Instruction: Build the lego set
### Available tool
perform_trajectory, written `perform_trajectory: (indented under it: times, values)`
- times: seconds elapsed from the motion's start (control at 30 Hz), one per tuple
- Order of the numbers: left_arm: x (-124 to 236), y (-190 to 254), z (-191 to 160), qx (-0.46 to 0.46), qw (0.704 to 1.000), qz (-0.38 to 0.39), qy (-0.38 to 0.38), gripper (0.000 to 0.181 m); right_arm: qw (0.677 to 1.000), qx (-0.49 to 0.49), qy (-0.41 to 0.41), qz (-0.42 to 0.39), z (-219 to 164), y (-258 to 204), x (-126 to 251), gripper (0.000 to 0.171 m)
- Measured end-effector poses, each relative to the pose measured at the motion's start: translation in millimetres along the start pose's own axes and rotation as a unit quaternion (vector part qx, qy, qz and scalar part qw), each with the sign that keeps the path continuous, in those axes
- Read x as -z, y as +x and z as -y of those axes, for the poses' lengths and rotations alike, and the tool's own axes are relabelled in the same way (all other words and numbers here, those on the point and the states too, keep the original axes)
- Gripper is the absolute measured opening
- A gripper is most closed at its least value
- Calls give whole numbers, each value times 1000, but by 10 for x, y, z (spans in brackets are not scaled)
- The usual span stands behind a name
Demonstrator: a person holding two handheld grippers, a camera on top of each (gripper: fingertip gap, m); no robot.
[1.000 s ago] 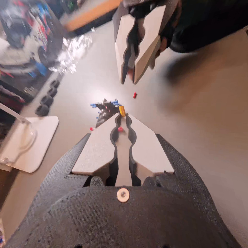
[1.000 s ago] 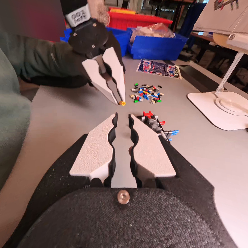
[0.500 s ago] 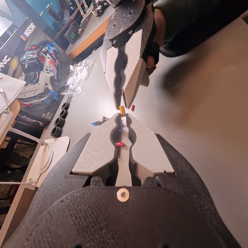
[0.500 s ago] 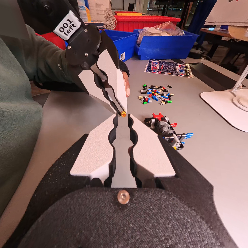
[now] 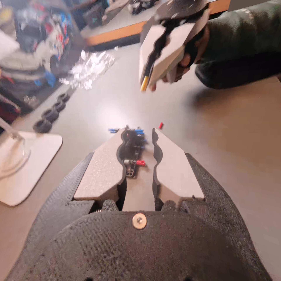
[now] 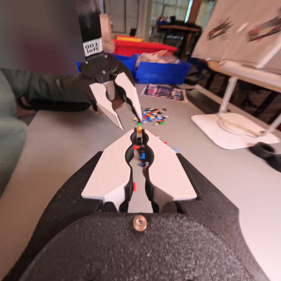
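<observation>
Grey bench (image 6: 212,174), cluttered workshop behind: blue bins (image 6: 161,71) and a red bin (image 6: 143,45) past the far edge, white stand base (image 6: 228,130) at the bench's right edge in the right wrist view, black tyres (image 5: 50,112) lined along the left edge in the left wrist view, crinkled clear bag (image 5: 89,68) beyond them. Loose parts pile (image 6: 152,116) mid-bench toward the far edge.

Left gripper (image 5: 138,132): jaws parted wide, nothing between them, hovering over the dark sub-assembly (image 5: 132,152) that lies on the bench lengthwise between its fingers.

Right gripper (image 6: 139,131): jaws nearly closed, tips pinching a short yellow-orange pin (image 6: 139,130). In the left wrist view the pin (image 5: 144,83) pokes out past the tips, long axis in line with the fingers, pointing down toward the bench.

Key relation: pin is raised off the bench, well apart from the sub-assembly, which sits below and ahead of the right tips. Left gripper is nearer the sub-assembly, likely to steady it. Sub-assembly is black and grey with blue pins and a red peg sticking out sideways. Small red piece (image 5: 160,125) loose just beside it. Both views blurred.
</observation>
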State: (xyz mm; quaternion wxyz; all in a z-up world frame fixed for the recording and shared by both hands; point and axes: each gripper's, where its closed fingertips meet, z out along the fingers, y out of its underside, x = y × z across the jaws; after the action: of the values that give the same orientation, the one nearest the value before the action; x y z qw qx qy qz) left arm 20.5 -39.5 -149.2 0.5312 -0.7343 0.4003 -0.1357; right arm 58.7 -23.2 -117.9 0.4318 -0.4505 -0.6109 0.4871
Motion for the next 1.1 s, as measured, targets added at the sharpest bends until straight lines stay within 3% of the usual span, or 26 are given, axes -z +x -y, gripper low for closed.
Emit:
perform_trajectory:
  times: [0.2, 0.37, 0.7, 0.87, 1.1]
  values:
    - [-338, -385, -401, 79, 990, -54, -104, 37, 997, -48, 13, -66, -234, 682, 385, 5]
    - [-566, -297, -484, 50, 980, -109, -162, 29, 997, -46, -6, -63, -347, 637, 342, 5]
    - [-617, -285, -564, 43, 972, -121, -197, 25, 997, -48, -4, -54, -332, 598, 341, 5]
    - [-634, -291, -523, 38, 977, -122, -170, 20, 998, -41, -15, -44, -375, 543, 305, 5]
    - [-532, -140, -88, 43, 986, -158, 0, 19, 999, -26, 4, -23, -255, 427, 290, 5]
